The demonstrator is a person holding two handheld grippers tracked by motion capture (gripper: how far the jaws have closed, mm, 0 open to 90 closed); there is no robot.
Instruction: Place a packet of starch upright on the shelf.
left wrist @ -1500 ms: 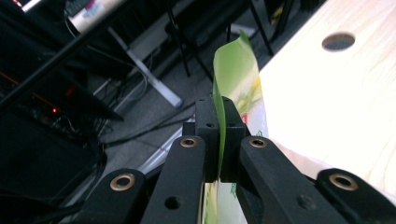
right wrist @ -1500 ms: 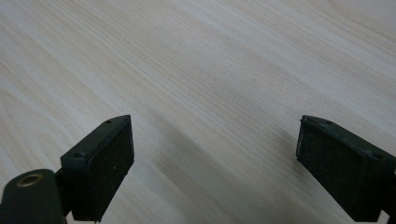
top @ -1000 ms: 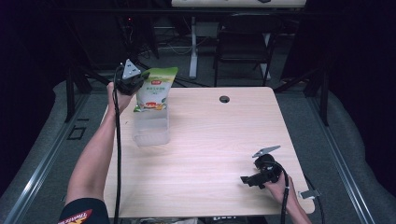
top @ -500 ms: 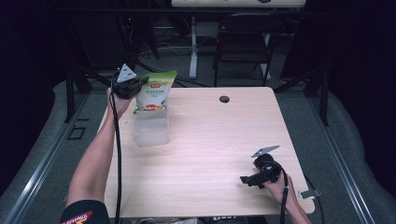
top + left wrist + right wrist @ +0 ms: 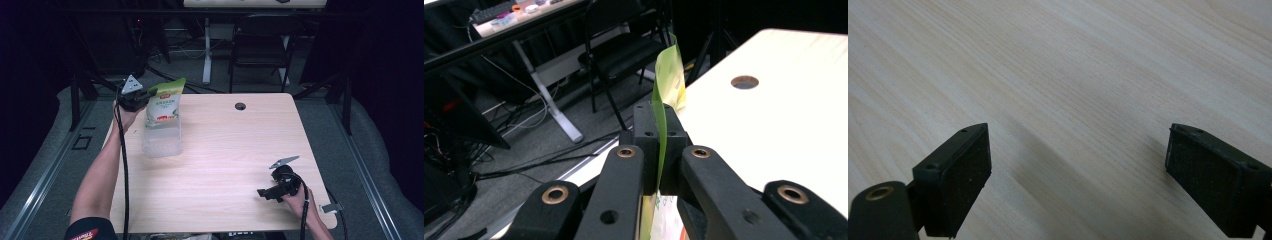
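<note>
Item 1, left gripper [image 5: 146, 96]: I have it at the far left corner of the table [image 5: 230, 200], raised above the surface, grey plate on top, cable trailing down along my forearm. In the left gripper view its jaws are pressed together on the top edge of the pouch [image 5: 667, 80], which stands on edge between the pads.

Item 2, pouch [image 5: 164, 102]: green and white, with a red patch low on its face. It hangs upright from the left gripper, its lower end inside the tub.

Item 3, tub [image 5: 161, 141]: clear plastic, open at the top, standing on the table near the left edge, just below the left gripper.

Item 4, hole [image 5: 240, 106]: small, round and dark, in the tabletop near the far edge, about midway along it. The left gripper view has it beyond the pouch.

Item 5, right gripper [image 5: 264, 193]: in my right hand near the right front corner, low over the table, pointing left. In the right gripper view the fingers [image 5: 955, 175] stand wide apart over bare wood, nothing between them.
</note>
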